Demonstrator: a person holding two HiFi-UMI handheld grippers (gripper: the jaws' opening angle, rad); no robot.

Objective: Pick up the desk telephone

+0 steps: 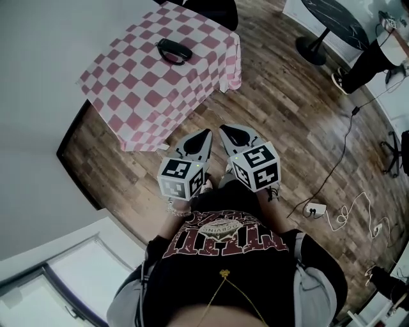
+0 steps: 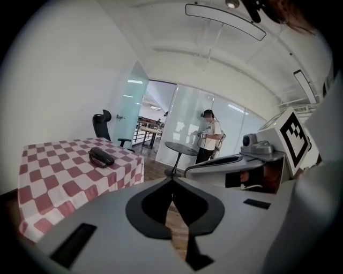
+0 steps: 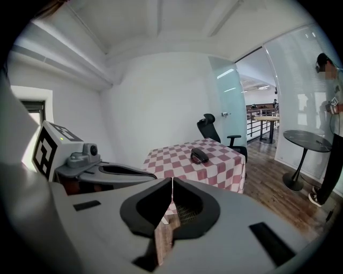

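Observation:
The desk telephone [image 1: 173, 51] is a black set lying on a table draped in a pink-and-white checked cloth [image 1: 137, 89], well ahead of both grippers. In the head view my left gripper [image 1: 207, 134] and right gripper [image 1: 223, 130] are held side by side over the wooden floor, short of the table's near corner. The left gripper [image 2: 171, 181] has its jaws closed tip to tip with nothing between them; the telephone [image 2: 101, 157] lies far off to its left. The right gripper [image 3: 171, 180] is shut and empty too, with the telephone [image 3: 199, 155] ahead on the cloth [image 3: 217, 167].
A black office chair [image 3: 212, 128] stands behind the table. A round black pedestal table [image 1: 332, 18] and a standing person [image 2: 208, 135] are off to the right. Cables and a power strip [image 1: 314, 209] lie on the floor at right. A white wall runs along the left.

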